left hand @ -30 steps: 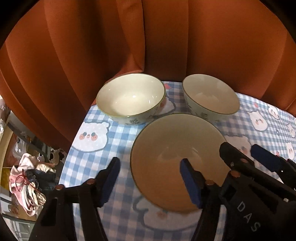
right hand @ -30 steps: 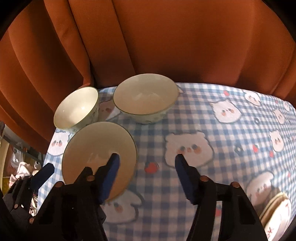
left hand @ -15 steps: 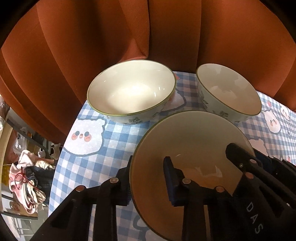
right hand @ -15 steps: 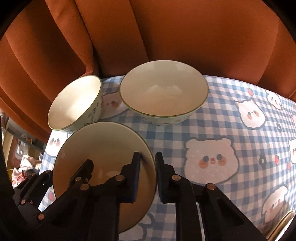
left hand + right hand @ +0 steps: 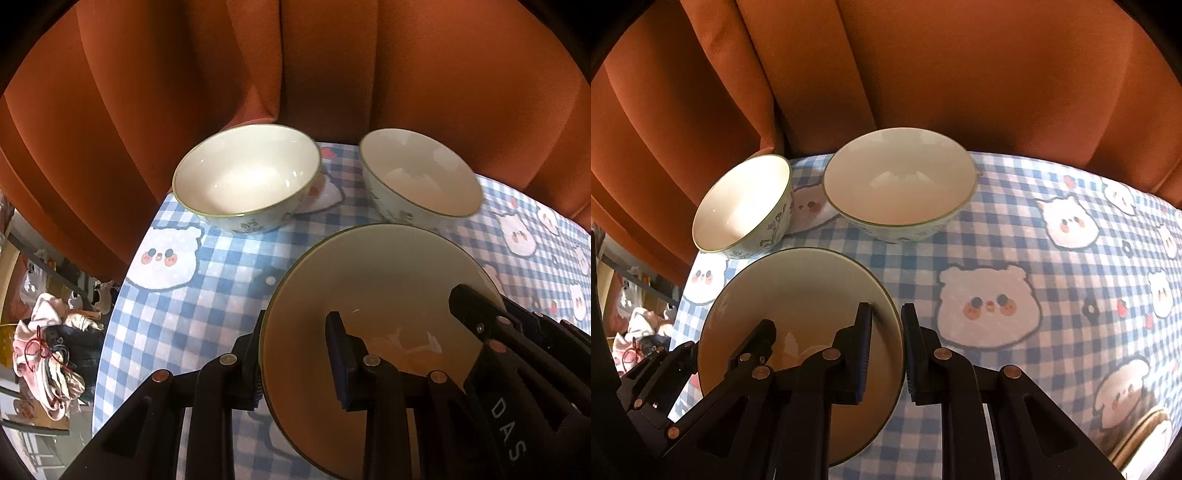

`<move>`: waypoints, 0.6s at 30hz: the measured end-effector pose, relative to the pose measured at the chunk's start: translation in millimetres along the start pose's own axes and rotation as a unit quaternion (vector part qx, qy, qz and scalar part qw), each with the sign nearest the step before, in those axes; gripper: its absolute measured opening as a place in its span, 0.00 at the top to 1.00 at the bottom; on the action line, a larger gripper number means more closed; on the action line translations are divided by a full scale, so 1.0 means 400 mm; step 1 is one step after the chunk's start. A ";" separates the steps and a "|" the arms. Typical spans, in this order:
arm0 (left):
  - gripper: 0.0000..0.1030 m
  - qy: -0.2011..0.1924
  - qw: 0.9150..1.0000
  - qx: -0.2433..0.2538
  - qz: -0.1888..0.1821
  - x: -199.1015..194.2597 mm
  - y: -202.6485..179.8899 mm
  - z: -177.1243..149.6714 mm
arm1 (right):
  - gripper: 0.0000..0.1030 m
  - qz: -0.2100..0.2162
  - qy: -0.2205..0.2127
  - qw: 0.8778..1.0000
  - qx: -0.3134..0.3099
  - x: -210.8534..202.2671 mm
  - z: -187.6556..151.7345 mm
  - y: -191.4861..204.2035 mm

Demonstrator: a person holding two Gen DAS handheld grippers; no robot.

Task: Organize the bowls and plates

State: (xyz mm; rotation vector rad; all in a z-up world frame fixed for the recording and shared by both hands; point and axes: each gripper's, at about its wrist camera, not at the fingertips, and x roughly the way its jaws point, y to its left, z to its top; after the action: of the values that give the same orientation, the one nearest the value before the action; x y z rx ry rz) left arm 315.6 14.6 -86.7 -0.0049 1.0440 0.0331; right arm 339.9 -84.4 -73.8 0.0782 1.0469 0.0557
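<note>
On the blue-checked tablecloth (image 5: 1015,236) with its cartoon animal faces, a shallow cream plate (image 5: 376,295) is sitting nearest the person, and both tools are closing in on it from opposite sides. The left gripper (image 5: 295,358) is clamping the plate's left rim, one finger outside the edge and the blue pad (image 5: 338,365) pressing inside the well. The right gripper (image 5: 886,354) is pinching the right rim in the same way, its jaws nearly together on the thin edge. Two holds on opposite edges are probably meant to keep the wide, slippery plate level once it is raised. Beyond it, two green-rimmed bowls are standing side by side near the rust-orange curtain (image 5: 184,92): the left bowl (image 5: 247,177) and the right bowl (image 5: 421,177), apart from each other and from the plate. A stack of other plates (image 5: 1145,432) is peeking in at the right edge, likely the plate's destination.
</note>
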 end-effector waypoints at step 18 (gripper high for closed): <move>0.73 -0.019 0.998 0.048 -0.038 -0.194 -0.071 -0.168 | 0.81 -0.029 -0.022 0.998 0.041 -0.205 -0.174 -0.081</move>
State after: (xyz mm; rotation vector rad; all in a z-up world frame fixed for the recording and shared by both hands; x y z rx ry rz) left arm 219.5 -16.9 -53.8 0.0436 1.0048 -0.0866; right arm 238.9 -120.8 -40.6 0.1225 1.0077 -0.0422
